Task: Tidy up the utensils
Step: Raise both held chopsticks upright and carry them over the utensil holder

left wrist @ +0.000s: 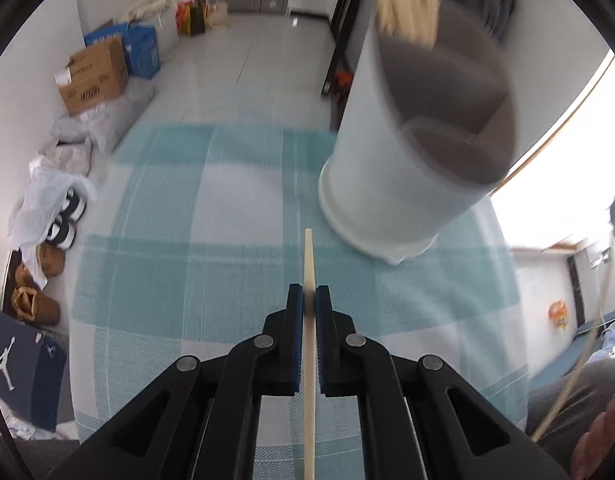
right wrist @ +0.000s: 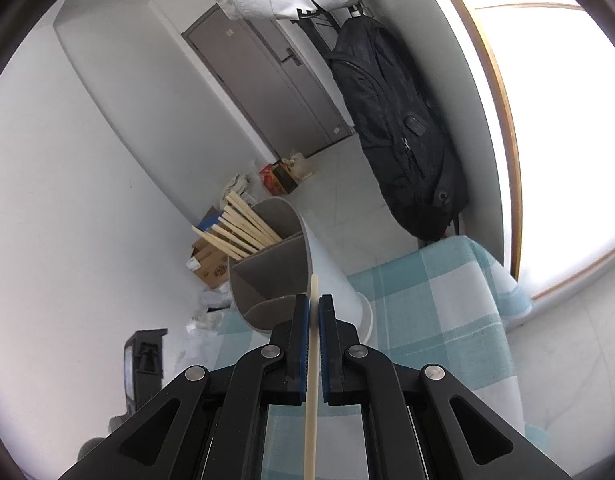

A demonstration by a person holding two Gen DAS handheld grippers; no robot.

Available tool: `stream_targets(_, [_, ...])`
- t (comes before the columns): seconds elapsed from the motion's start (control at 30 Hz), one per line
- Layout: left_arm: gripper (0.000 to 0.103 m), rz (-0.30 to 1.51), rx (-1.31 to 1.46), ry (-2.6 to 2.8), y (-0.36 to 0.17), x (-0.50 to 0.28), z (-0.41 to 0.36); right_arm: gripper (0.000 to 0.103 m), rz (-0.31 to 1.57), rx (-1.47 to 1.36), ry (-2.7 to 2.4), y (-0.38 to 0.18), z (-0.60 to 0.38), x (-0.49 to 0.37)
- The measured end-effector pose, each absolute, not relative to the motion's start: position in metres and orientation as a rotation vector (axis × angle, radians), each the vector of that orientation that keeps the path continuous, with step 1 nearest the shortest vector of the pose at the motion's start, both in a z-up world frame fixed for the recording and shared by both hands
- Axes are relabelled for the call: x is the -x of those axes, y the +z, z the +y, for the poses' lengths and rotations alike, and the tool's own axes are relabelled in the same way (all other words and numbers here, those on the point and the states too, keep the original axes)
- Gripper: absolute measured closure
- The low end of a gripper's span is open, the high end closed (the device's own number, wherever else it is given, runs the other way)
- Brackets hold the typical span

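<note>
My left gripper [left wrist: 309,295] is shut on a pale chopstick [left wrist: 309,256] whose tip points toward a white utensil holder [left wrist: 383,184]. The holder stands on the teal checked cloth [left wrist: 179,264], has grey divided compartments and holds several chopsticks [left wrist: 407,4] in its far section. My right gripper [right wrist: 314,304] is shut on another pale chopstick [right wrist: 314,292], its tip just before the holder [right wrist: 327,268] at the near compartment's rim. Several chopsticks [right wrist: 239,228] lean in the holder's far compartment.
Cardboard boxes [left wrist: 93,74], bags and shoes [left wrist: 63,220] line the floor by the left wall. A black backpack [right wrist: 395,132] hangs on the wall beyond the table. A bright window [right wrist: 567,128] is at the right. A person's hand [left wrist: 603,440] shows at the lower right.
</note>
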State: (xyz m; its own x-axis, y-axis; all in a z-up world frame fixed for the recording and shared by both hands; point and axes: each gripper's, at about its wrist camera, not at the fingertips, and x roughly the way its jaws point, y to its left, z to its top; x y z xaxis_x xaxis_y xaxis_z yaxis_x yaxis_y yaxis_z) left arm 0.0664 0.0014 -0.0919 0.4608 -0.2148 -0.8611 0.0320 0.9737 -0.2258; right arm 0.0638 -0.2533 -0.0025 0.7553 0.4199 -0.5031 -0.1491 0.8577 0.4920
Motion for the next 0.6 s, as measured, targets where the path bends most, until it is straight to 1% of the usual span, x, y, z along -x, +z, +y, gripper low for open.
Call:
stream_targets(0.17, [0.101, 0.94, 0.185, -0.179, -0.055, -0.052, -0.007, 0.099, 0.583, -0.435, 0.329, 0.007, -0.249, -0.058])
stream_targets(0.4, [0.101, 0.87, 0.205, -0.224, -0.032, -0.044, -0.02, 0.099, 0.508, -0.364, 0.356, 0.026, -0.231, -0.046])
stream_targets(0.6, [0.102, 0.828, 0.202, -0.258, -0.021, -0.042, -0.011, 0.099, 0.482, -0.347, 0.363, 0.036, -0.228, -0.04])
